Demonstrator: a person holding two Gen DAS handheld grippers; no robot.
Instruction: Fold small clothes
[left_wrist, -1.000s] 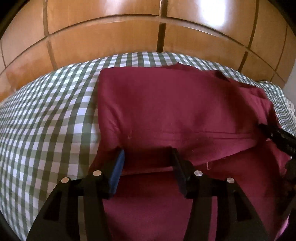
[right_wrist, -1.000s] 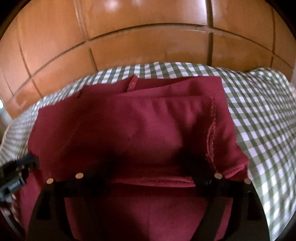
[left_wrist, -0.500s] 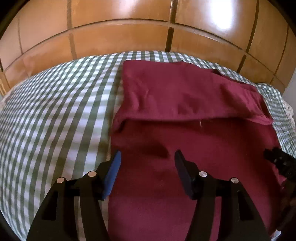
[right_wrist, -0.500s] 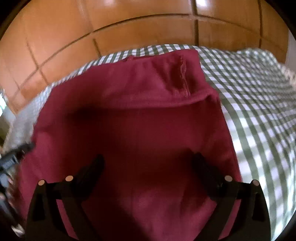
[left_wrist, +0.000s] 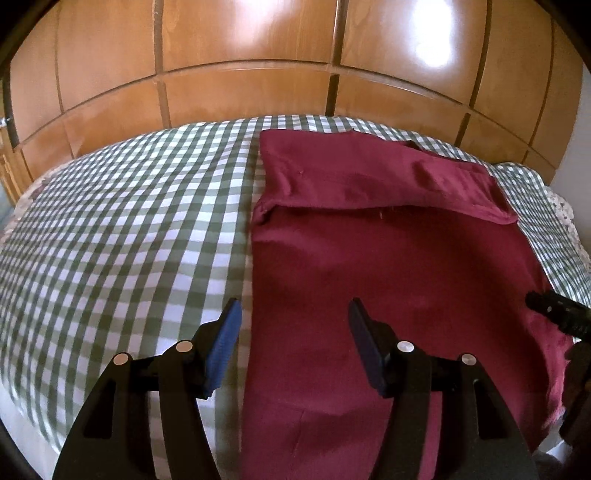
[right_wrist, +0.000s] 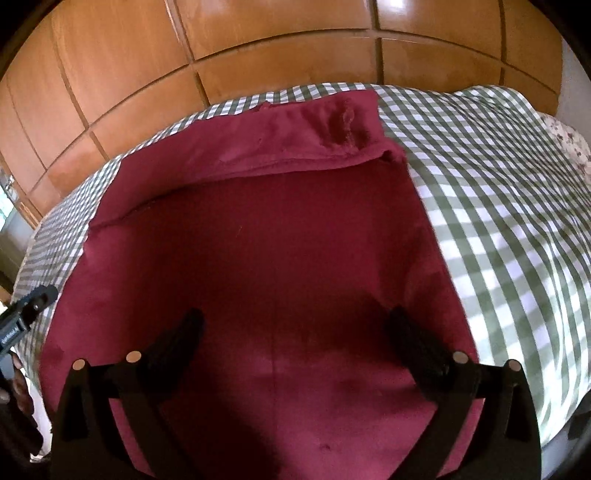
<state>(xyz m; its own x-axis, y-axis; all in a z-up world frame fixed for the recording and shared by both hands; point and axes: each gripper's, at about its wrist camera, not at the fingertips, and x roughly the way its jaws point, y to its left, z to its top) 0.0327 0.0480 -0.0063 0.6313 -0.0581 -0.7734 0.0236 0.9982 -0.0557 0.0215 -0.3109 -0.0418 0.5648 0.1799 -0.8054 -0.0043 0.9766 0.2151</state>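
A dark red garment (left_wrist: 388, 266) lies flat on the checked bed, its far part folded back toward me into a band (left_wrist: 369, 181). It also shows in the right wrist view (right_wrist: 258, 266), with the folded band (right_wrist: 295, 151) at the far end. My left gripper (left_wrist: 293, 332) is open and empty, above the garment's left edge near the front. My right gripper (right_wrist: 295, 332) is open and empty over the garment's near part. The right gripper's tip (left_wrist: 554, 314) shows at the right edge of the left wrist view.
The green and white checked bedcover (left_wrist: 129, 240) spreads left of the garment and on its right (right_wrist: 498, 203). A wooden panelled headboard (left_wrist: 258, 92) stands behind the bed. A floral pillow (right_wrist: 565, 140) lies at the far right.
Both grippers let go of the folded edge and drew back toward me and upward. The fold now lies flat at the garment's far end.
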